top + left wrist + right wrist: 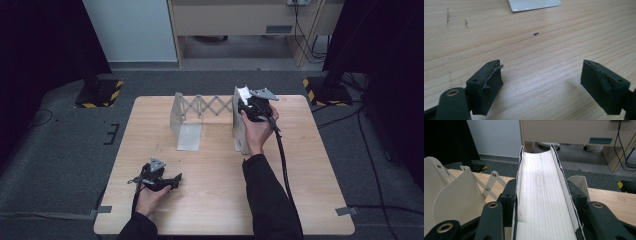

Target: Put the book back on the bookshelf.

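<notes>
Book (544, 202) clamped in right hand-held gripper (544, 210), at expanding rack's (202, 106) right end plate, perhaps touching | left hand-held gripper (541, 85) gaping, empty, over counter (210, 165) near rack's front.

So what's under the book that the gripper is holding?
The right gripper squeezes the book, page edges facing the camera. Under it you can see bits of the metal book stand and the wooden table. The spot straight below is covered by the book itself.
</notes>
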The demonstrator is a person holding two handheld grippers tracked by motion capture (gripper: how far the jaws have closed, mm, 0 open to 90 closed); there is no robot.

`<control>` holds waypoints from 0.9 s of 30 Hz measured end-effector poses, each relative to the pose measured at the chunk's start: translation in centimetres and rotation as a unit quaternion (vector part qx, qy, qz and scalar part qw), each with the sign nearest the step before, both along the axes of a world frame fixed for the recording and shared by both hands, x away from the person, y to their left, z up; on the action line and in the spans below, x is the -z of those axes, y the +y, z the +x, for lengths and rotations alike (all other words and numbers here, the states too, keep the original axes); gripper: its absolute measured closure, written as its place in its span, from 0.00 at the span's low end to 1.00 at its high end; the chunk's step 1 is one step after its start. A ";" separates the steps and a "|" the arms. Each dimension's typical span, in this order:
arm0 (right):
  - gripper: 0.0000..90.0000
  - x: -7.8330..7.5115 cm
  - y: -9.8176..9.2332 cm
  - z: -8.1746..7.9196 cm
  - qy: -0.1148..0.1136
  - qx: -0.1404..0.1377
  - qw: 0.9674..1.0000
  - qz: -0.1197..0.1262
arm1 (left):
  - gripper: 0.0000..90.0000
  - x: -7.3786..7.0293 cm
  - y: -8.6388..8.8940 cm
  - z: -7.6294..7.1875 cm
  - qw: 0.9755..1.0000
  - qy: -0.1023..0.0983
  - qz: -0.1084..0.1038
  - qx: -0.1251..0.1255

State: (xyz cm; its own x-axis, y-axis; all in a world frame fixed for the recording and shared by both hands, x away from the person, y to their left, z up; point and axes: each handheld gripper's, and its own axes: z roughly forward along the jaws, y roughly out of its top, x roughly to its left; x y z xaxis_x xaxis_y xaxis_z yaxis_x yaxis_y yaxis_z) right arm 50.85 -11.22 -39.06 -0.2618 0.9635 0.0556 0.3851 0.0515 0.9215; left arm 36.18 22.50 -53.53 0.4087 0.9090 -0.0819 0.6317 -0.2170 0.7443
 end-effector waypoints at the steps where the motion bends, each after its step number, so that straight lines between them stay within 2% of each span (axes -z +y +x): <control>1: 0.59 0.0 0.1 0.0 -0.002 0.001 1.000 -0.001 | 0.18 0.0 0.0 0.0 1.000 0.000 0.000 0.000; 7: 0.57 0.0 0.4 0.1 -0.004 0.002 1.000 -0.006 | 0.18 0.0 0.0 0.0 1.000 0.000 0.000 0.000; 10: 0.54 0.2 0.6 -0.1 -0.027 -0.001 1.000 -0.009 | 0.18 0.0 0.0 0.0 1.000 0.000 -0.001 0.001; 16: 0.47 0.0 0.4 -0.7 -0.015 -0.014 1.000 -0.018 | 0.18 0.0 0.0 0.0 1.000 0.000 0.001 0.000; 17: 0.46 -0.1 0.3 -0.9 -0.020 -0.014 1.000 -0.017 | 0.18 0.0 0.0 0.0 1.000 0.000 0.001 0.000; 22: 0.40 0.1 -0.8 -1.8 -0.015 -0.026 1.000 0.006 | 0.18 0.0 0.0 0.0 1.000 0.000 0.002 0.001; 27: 0.37 0.1 -1.8 -3.2 -0.023 -0.044 0.999 0.005 | 0.18 0.0 -0.1 0.0 1.000 0.000 0.006 0.002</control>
State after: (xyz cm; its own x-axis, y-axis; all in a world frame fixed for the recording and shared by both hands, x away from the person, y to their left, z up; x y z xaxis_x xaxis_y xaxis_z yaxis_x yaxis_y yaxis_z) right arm 47.65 -12.99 -39.14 -0.3482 0.9361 0.0502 0.3360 0.0747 0.9389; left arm 36.15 22.42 -53.53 0.4118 0.9084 -0.0718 0.6307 -0.2273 0.7420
